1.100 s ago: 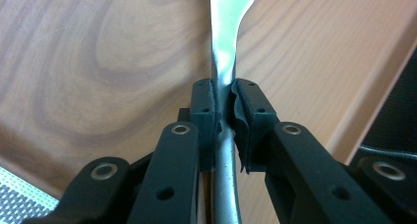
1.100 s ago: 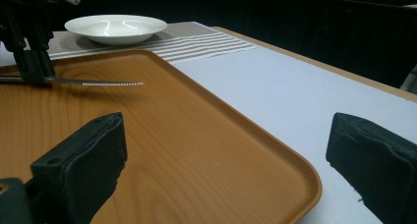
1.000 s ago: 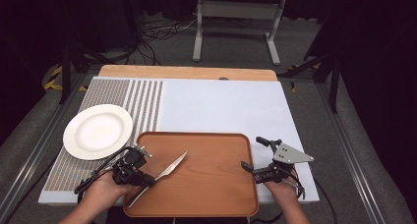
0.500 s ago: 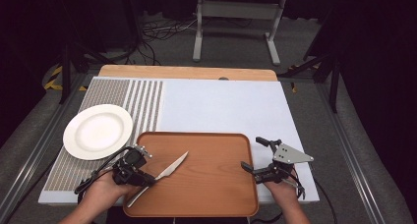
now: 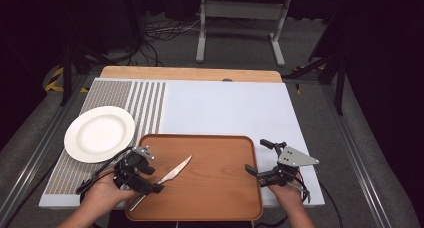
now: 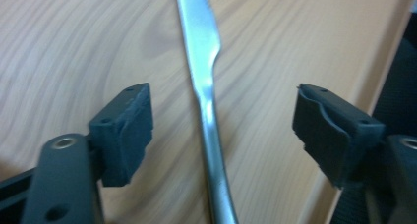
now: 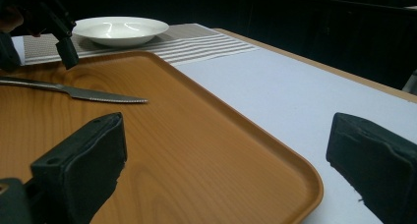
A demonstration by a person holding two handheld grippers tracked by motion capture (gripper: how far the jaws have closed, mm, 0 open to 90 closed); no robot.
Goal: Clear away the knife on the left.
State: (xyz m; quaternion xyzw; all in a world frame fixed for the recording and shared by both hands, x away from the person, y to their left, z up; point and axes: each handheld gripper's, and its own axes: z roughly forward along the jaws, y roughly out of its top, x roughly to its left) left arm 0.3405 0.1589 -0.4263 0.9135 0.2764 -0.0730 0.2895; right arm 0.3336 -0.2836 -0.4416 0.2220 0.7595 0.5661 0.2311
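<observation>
Wooden tray at counter's near edge, knife lying on its left part, plate beyond on the left. High view: left hand-held gripper over knife handle; right hand-held gripper at tray's right rim. Left gripper view: jaws wide, straddling knife, not touching. Right gripper view: jaws wide, holding nothing, tray betw. them.

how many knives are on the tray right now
1. The table knife lies on the wooden tray at its left side, handle between the open jaws of the left gripper; nothing on the tray looks able to hide another.
</observation>
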